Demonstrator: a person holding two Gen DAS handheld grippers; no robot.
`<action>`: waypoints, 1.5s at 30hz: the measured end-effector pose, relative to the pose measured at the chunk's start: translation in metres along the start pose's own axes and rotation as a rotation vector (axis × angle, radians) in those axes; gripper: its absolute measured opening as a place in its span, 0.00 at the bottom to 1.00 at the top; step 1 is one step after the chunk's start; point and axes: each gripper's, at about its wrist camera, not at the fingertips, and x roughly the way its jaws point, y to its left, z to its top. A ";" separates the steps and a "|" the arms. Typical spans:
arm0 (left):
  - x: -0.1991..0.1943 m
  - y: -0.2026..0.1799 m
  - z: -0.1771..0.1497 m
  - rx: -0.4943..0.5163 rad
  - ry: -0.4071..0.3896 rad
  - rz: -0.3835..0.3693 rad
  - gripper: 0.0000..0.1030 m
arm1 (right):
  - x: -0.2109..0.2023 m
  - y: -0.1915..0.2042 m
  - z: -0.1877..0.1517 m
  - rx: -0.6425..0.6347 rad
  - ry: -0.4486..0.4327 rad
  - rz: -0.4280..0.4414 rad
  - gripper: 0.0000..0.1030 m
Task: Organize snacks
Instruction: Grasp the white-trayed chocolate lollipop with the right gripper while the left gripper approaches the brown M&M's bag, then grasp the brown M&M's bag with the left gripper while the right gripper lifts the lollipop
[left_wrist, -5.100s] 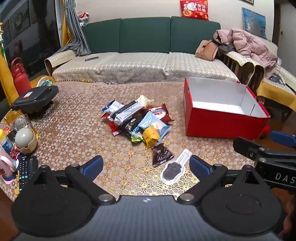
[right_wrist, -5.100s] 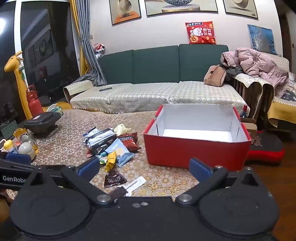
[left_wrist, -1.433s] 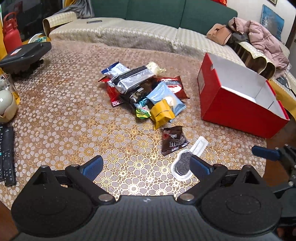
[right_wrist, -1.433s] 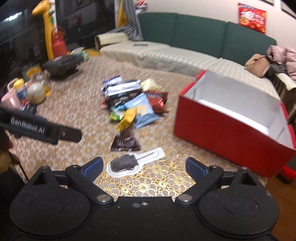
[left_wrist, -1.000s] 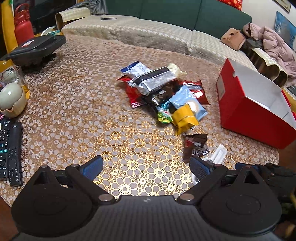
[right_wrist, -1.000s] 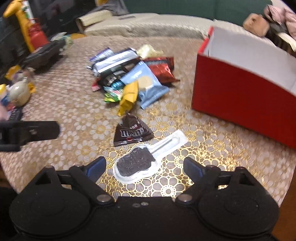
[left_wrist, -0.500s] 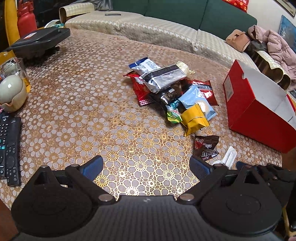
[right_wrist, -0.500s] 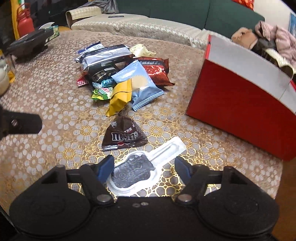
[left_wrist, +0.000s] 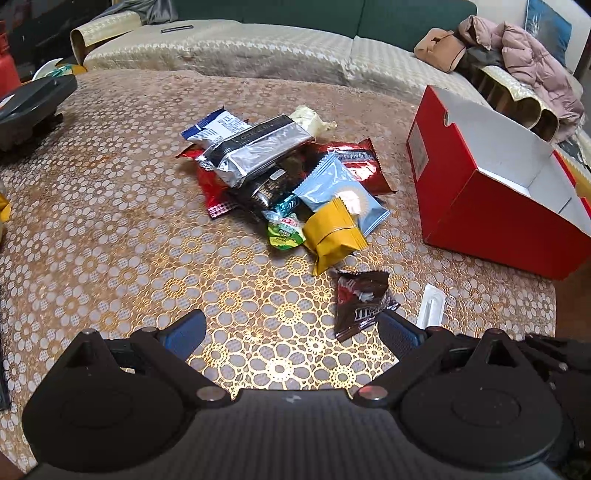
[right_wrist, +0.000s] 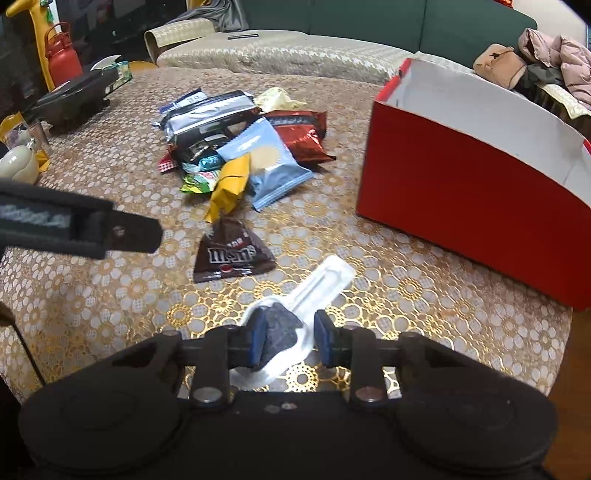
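The right claw (right_wrist: 289, 336) is closing around the clear-wrapped dark cookie pop (right_wrist: 282, 326) lying near the tabletop's (right_wrist: 110, 295) front edge: the left pad is against the dark cookie while the right pad is still just off the wrapper. The left claw (left_wrist: 291, 330) hangs spread wide and empty over the tabletop, the brown M&M's bag (left_wrist: 364, 302) just ahead of its right finger. The heap of snack packets (left_wrist: 280, 177) lies mid-tabletop, and the open red box (right_wrist: 476, 184) stands toward the right edge, well apart from the pop.
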 end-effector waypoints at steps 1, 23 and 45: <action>0.001 0.000 0.002 -0.005 0.002 0.000 0.97 | -0.001 0.000 0.000 0.005 0.005 -0.006 0.28; -0.010 0.019 -0.002 -0.075 -0.023 -0.023 0.97 | 0.006 0.016 0.004 0.142 0.066 -0.061 0.45; 0.023 -0.030 0.005 0.059 0.013 -0.019 0.97 | 0.003 -0.003 -0.009 0.071 0.035 0.003 0.33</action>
